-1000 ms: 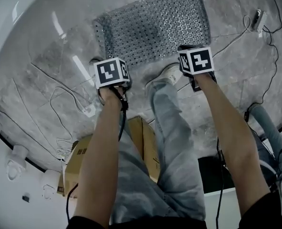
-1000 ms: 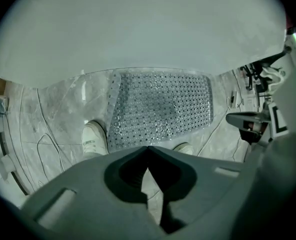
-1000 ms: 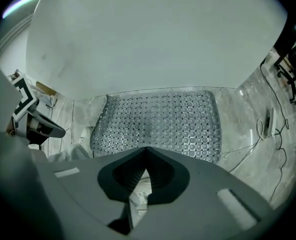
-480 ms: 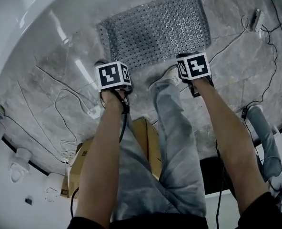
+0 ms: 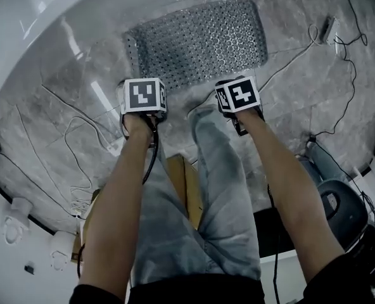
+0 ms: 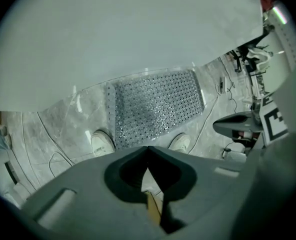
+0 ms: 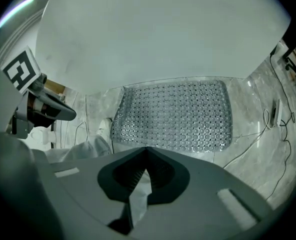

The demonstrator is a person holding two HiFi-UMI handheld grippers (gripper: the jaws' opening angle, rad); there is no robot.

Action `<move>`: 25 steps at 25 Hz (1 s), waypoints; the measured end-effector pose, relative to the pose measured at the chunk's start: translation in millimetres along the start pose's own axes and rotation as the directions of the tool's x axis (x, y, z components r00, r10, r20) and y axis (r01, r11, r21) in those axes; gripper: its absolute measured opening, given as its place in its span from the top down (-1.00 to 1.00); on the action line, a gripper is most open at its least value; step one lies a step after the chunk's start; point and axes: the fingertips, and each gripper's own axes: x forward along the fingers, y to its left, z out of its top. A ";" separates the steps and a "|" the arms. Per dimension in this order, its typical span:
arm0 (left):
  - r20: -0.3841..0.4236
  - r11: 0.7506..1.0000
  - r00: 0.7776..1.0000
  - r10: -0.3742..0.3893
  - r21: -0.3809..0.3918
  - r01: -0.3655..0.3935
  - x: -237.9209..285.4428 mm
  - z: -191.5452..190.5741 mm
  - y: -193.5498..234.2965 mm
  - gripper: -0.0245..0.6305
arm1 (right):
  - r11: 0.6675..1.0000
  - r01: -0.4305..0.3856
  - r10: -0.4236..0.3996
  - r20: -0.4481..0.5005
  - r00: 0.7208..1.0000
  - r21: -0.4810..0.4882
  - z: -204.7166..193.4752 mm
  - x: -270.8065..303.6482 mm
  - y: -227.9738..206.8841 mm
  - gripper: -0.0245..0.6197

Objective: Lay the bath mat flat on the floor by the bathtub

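Observation:
The grey perforated bath mat (image 5: 197, 40) lies flat on the marble floor, right beside the white bathtub (image 5: 42, 8). In the left gripper view the bath mat (image 6: 155, 106) spreads out just below the tub wall (image 6: 113, 39). The right gripper view has the same mat (image 7: 175, 114) ahead of its jaws. My left gripper (image 5: 142, 97) hovers above the mat's near left corner, and my right gripper (image 5: 238, 94) is above the near edge. Both are shut with the jaw tips meeting and nothing between them: left (image 6: 148, 147), right (image 7: 147, 148).
The person's jeans leg (image 5: 213, 170) and white shoes (image 6: 102, 141) (image 6: 180, 143) stand at the mat's near edge. Cables (image 5: 80, 138) trail over the floor on the left, and a power strip (image 5: 330, 27) lies at the right. A cardboard box (image 5: 184, 182) and a dark chair (image 5: 339, 214) sit behind.
The right gripper has drifted left and a little back from the mat. The left one has hardly moved. The mat stays flat in place.

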 end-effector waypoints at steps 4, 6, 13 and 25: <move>0.004 0.999 1.000 -0.023 0.043 0.023 -10.4 2.4 -14.0 0.91 | 1.000 -0.023 0.023 -0.009 1.000 0.002 -5.1 -6.0 16.0 0.90; 0.010 0.999 1.000 -0.027 0.036 0.026 -13.9 0.2 -17.7 0.91 | 1.000 -0.027 0.027 -0.017 0.999 0.007 -11.2 -7.1 22.2 0.90; 0.088 0.999 0.996 -0.034 -0.005 0.034 -32.4 -0.2 -25.9 0.91 | 0.998 -0.056 0.055 0.031 0.998 0.031 -4.1 -19.1 40.3 0.90; 0.094 0.999 0.994 -0.051 0.026 0.048 -67.9 -1.1 -32.9 0.91 | 0.991 -0.074 0.065 0.077 0.995 0.115 13.0 -53.8 82.4 0.90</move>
